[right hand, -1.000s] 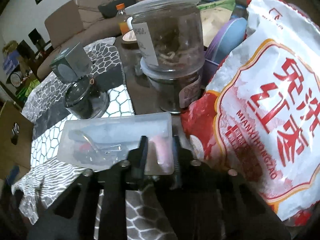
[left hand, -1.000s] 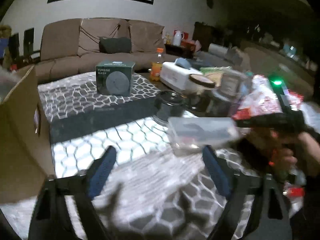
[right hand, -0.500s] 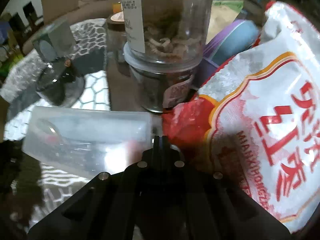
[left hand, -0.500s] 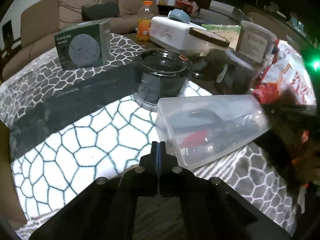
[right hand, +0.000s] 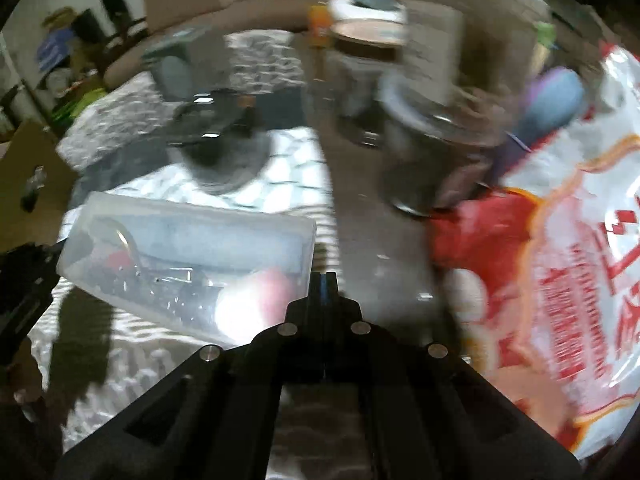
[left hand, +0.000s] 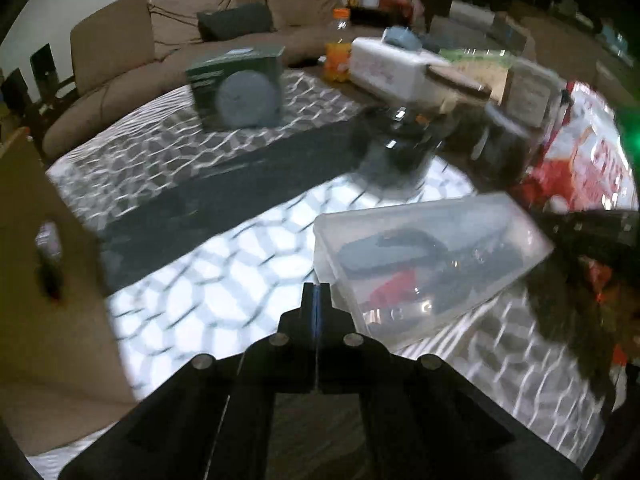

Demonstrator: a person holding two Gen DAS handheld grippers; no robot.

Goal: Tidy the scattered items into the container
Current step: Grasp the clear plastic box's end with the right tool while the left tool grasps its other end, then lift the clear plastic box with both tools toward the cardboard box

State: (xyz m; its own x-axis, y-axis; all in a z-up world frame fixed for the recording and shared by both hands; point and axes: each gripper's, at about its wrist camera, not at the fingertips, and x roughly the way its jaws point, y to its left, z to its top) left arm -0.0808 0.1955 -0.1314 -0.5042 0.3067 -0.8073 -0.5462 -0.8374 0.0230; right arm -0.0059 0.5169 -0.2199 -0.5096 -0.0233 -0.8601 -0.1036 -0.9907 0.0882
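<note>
Presently the translucent plastic box is lying on its side on the honeycomb-patterned table cover, between the two grippers, with small dark and red items showing faintly through its wall. The left gripper is sitting just beside the box's near corner, its jaws pressed together with nothing between them. The right gripper is sitting at the opposite end, likewise fully closed and holding nothing. Whether either tip is touching the plastic cannot be told through the motion blur. A brown cardboard box is standing at the left edge of the table.

Judging by appearance, the plastic box is looking light, rigid and thin-walled, with a smooth surface likely to slip. Loose contents are likely to be shifting its balance when lifted. Its short ends or a long rim are appearing the soundest places to pinch; squeezing mid-wall risks flexing it.
</note>
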